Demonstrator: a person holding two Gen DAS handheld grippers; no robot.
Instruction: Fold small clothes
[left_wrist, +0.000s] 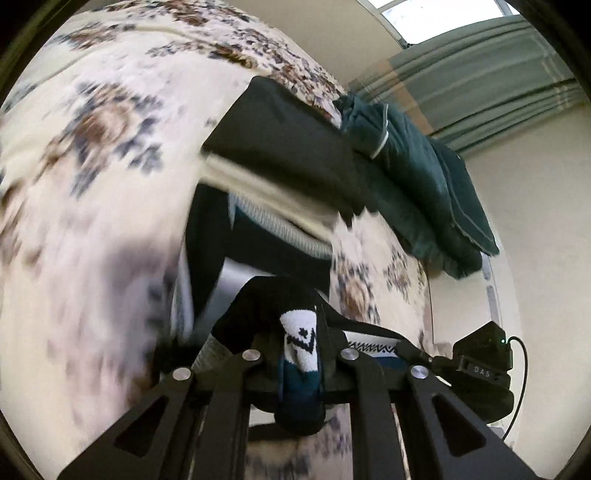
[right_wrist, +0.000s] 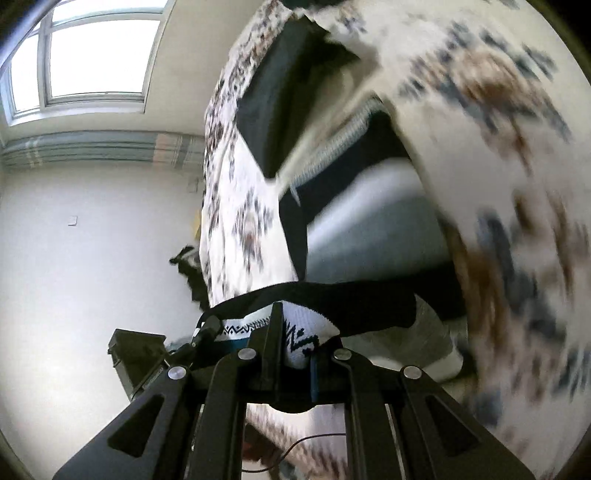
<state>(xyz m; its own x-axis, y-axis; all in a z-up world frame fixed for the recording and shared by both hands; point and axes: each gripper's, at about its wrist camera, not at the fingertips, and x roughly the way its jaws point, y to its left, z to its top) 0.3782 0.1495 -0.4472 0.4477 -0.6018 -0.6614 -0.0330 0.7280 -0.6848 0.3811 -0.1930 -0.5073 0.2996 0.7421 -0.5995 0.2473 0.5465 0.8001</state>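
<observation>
Both my claws have hold of the same sock (left_wrist: 301, 343) right now, one at each end, and it's lifted off the bedspread (left_wrist: 92, 184), which smears across the left of the left view and the right of the right view. Everything's blurry, so I'm guessing I'm mid-swing.

Tips for doing this bit well, as far as I can judge: keep the sock taut between the two claws so it doesn't sag or twist, bring the ends together evenly so the edges line up, and don't let go until it's lying flat. I'd also steer clear of the pile (left_wrist: 280, 155) of dark and light clothes in the middle of the frame, since dropping the sock there would muddle things.

Claw status: my left claw (left_wrist: 301, 354) is pinched together on the white patterned part of the sock, low centre in the left view, with the dark blue part hanging below the fingers. My right claw (right_wrist: 295, 343) is likewise clamped on the white patterned bit, low centre in the right view, with the black band of the sock stretching off to the right. Neither has any visible gap beyond the fabric.

There's a dark green pillow (left_wrist: 424, 184) at upper right in the left view, well apart from the sock.
</observation>
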